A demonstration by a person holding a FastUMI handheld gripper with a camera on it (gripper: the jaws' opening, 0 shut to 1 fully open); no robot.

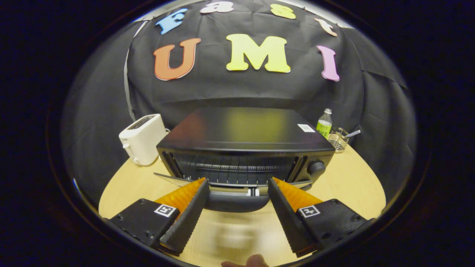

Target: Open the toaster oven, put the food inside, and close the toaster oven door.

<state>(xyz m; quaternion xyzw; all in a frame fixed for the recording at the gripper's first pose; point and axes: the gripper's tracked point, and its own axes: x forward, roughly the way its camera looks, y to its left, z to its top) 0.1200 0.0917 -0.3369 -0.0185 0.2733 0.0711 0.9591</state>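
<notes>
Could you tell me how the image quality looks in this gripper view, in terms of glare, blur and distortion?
In the gripper view, the toaster oven has a soft yellowish reflection on its glossy top; fisheye distortion bows the table edge and the white toaster; the tabletop between the open gripper fingers looks smeared by motion blur, while the oven's open door and rack stay reasonably sharp.
</notes>
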